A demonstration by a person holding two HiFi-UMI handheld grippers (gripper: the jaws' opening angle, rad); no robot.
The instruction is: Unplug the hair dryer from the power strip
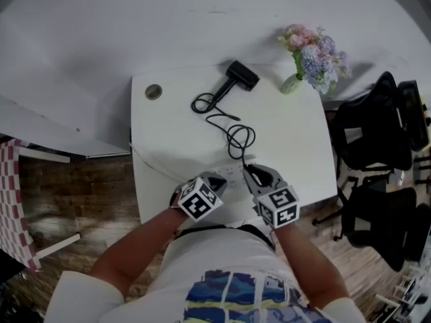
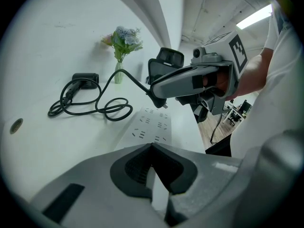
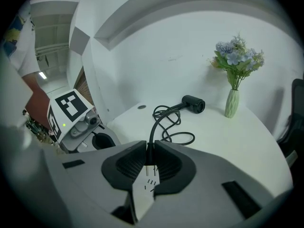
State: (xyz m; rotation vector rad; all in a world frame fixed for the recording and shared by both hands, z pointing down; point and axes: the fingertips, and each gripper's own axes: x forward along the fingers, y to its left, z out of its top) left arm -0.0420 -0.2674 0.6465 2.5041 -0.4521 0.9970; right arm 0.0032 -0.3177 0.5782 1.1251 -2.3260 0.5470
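The black hair dryer (image 1: 237,76) lies at the far side of the white table (image 1: 168,140), and its cord (image 1: 236,136) loops back toward me. My right gripper (image 3: 148,151) is shut on the black plug (image 2: 156,100). The plug hangs just above the white power strip (image 2: 152,125), its metal prongs (image 3: 146,164) bare and out of the sockets. My left gripper (image 2: 152,148) is shut on the near end of the strip and holds it on the table. In the head view the left gripper (image 1: 217,180) and the right gripper (image 1: 250,173) sit side by side over the strip (image 1: 232,175).
A pale vase of flowers (image 1: 313,62) stands at the table's far right corner. A round cable hole (image 1: 153,91) is at the far left. Black office chairs (image 1: 377,133) stand right of the table. The table's front edge is close to my body.
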